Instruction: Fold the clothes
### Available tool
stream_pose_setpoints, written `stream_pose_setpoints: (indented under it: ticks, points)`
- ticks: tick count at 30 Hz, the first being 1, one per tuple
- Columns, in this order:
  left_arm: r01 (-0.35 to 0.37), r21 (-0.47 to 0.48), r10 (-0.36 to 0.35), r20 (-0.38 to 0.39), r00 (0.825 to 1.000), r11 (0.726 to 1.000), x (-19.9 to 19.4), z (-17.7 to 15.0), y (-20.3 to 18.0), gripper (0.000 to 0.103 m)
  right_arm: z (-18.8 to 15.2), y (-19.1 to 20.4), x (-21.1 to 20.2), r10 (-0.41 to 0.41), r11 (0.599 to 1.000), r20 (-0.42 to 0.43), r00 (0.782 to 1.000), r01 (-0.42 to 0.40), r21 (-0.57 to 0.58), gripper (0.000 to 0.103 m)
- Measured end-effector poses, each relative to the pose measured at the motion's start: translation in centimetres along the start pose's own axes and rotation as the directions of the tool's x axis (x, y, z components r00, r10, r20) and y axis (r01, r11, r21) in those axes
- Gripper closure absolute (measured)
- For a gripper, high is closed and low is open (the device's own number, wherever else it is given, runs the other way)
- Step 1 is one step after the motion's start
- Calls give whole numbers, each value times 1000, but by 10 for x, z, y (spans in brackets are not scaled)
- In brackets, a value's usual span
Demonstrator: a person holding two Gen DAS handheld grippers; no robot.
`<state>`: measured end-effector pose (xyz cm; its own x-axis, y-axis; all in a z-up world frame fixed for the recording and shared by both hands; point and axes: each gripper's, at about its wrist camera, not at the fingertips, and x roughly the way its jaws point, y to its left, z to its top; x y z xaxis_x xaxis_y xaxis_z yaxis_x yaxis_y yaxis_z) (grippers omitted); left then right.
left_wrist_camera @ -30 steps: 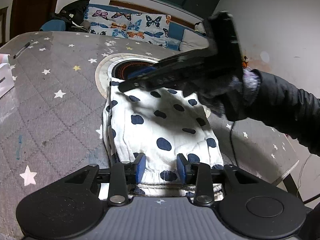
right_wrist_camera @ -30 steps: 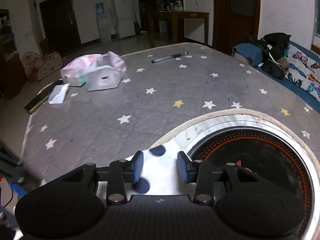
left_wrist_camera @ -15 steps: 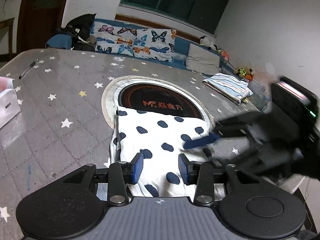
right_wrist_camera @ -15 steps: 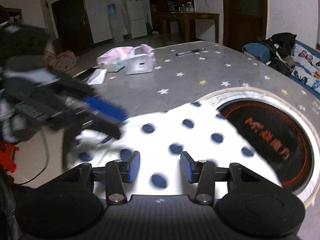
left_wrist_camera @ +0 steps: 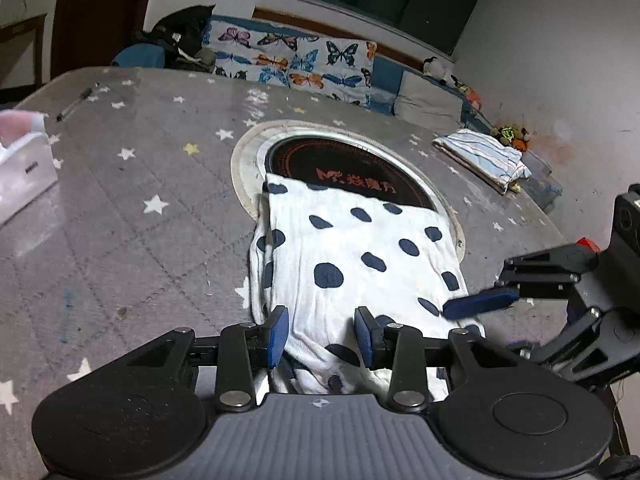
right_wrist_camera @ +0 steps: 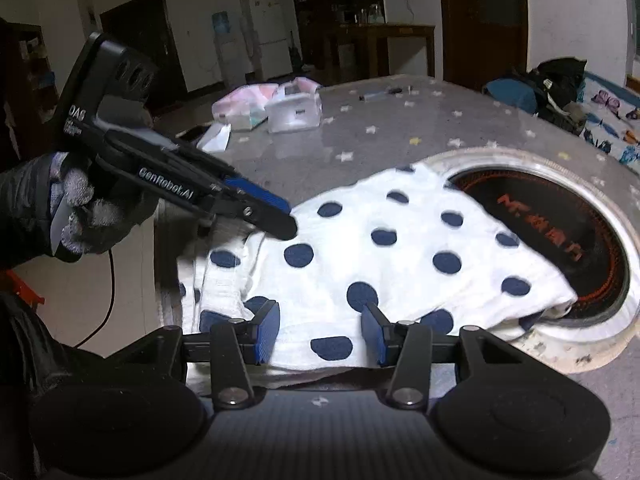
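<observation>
A white garment with dark blue dots (left_wrist_camera: 352, 256) lies folded on the grey star-patterned table, its far end over a round black hotplate (left_wrist_camera: 340, 164). My left gripper (left_wrist_camera: 322, 336) is open just above the garment's near edge, with cloth between and below its blue pads. My right gripper (right_wrist_camera: 320, 336) is open over the garment's (right_wrist_camera: 400, 256) side edge. The right gripper also shows at the right of the left wrist view (left_wrist_camera: 480, 304). The left gripper shows in the right wrist view (right_wrist_camera: 260, 212), over the garment's end.
A folded striped cloth (left_wrist_camera: 480, 156) lies at the table's far right. A white box (left_wrist_camera: 24, 168) with pink bags sits at the left, a pen (left_wrist_camera: 74, 106) beyond it. A butterfly-print sofa (left_wrist_camera: 296, 60) stands behind the table. The table edge runs close to the garment's near end.
My right gripper has swung from over the garment's far end to its near right side. My left gripper has drawn back a little. The garment lies flat and folded.
</observation>
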<state>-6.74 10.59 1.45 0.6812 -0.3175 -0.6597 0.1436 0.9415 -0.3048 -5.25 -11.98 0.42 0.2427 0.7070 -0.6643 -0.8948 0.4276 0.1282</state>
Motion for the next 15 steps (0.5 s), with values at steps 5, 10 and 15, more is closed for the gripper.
stream_pose_setpoints:
  ticks: [5,10,15]
  points:
    - [-5,-3,5,4,1000,1000,-22,-9,-3,61,1,5,-5,19,1000,18,1000,-18,-14,57]
    - [-5,-16,5,-5,1000,1000,-41,-22,-3,53,-5,10,3,20,999,-14,1000,-21,-32,57]
    - [44,-16,-45,-25,999,999,-49,-38,-6,51,2,8,-11,6,999,33,999,-5,-32,50]
